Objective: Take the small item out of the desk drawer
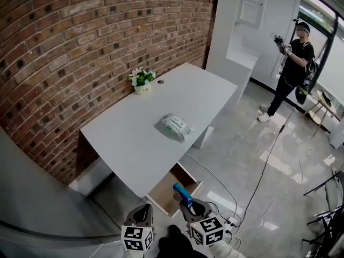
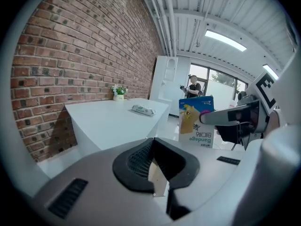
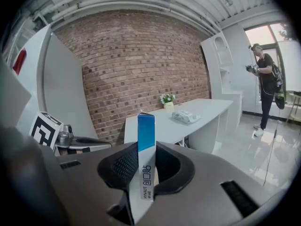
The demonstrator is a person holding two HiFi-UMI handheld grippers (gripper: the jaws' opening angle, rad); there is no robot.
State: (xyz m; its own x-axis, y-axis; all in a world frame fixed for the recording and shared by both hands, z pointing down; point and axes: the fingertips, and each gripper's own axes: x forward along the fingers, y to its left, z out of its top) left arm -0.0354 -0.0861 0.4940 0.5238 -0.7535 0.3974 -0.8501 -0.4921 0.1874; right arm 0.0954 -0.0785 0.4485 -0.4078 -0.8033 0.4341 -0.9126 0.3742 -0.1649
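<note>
- The right tongs (image 1: 186,202) are clamped on the small bandage box (image 3: 146,159). The box is already out of the open drawer (image 1: 164,193) and hangs above the drawer's front corner, below the desk (image 1: 161,106) edge.
- The left tongs (image 2: 153,147) are closed with nothing between them, just beside the right pair.
- Slip risk: the jaws appear to bite only the box's lower, white end, so most of its length stands free. A quick swing could make it pivot in the grip or slide out, and it would drop back into the drawer or onto the floor.
- Crush risk: it looks like thin card, so a harder squeeze may dent it.
- Knock risk: the free end is near the desk's underside and edge. Lifting straight up could clip it there and twist the box loose.
- The left tongs are close enough to bump the box if they swing across.
- Long axis: it runs along the tongs' reach, with the blue end pointing away from the jaws and a narrow side facing the right gripper view. From the head view that blue end aims up towards the desk edge.
</note>
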